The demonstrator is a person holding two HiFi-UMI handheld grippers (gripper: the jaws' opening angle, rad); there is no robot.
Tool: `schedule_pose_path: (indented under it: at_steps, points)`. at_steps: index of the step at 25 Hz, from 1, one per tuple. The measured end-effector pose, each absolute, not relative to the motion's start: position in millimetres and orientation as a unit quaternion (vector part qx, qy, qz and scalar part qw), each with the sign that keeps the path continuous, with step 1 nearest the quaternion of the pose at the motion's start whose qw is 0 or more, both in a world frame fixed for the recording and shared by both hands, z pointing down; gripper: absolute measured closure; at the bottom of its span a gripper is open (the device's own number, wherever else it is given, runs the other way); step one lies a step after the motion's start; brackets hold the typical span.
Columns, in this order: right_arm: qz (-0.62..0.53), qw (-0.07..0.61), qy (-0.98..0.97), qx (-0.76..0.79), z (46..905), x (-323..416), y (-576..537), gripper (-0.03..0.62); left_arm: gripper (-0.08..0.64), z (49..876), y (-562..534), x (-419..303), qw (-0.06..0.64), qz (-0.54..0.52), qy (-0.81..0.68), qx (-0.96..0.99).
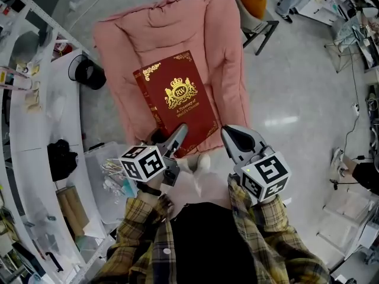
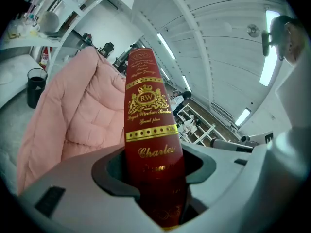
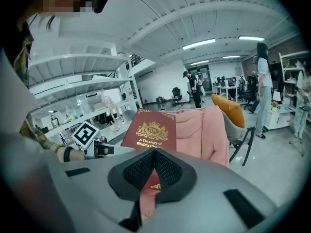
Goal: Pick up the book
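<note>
Two-handed: clamping the red book (image 1: 177, 96) by its spine in the left gripper (image 1: 176, 136) over a pink cushion (image 1: 124, 46), holding the right gripper (image 1: 231, 136) pinched together, empty, just beside its near corner.

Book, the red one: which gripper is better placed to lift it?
Left, probably. The left gripper clamps the book by its spine. The right gripper has its jaws together at the near corner, with no clear hold.

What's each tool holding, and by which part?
Both grip the red gold-embossed hardcover book: left tool at the spine's near end, right tool at the near right corner.
</note>
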State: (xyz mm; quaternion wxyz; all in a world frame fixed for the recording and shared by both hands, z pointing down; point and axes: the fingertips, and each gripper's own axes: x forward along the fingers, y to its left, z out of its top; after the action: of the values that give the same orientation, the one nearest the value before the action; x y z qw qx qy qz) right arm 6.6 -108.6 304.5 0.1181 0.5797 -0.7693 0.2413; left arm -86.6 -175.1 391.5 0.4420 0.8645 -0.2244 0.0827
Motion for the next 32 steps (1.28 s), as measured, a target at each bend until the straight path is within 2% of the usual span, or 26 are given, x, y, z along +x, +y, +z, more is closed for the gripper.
schedule_pose_path:
  at_steps: [17,32]
  points:
    - [0.176,0.088,-0.794,0.575,241,4,-120,0.577,0.311,293,-148,-81,0.359,0.05,-0.197,0.911]
    - [0.19,0.087,-0.801,0.56,243,-5,-114,0.577,0.314,294,-134,-83,0.383,0.05,-0.198,0.901]
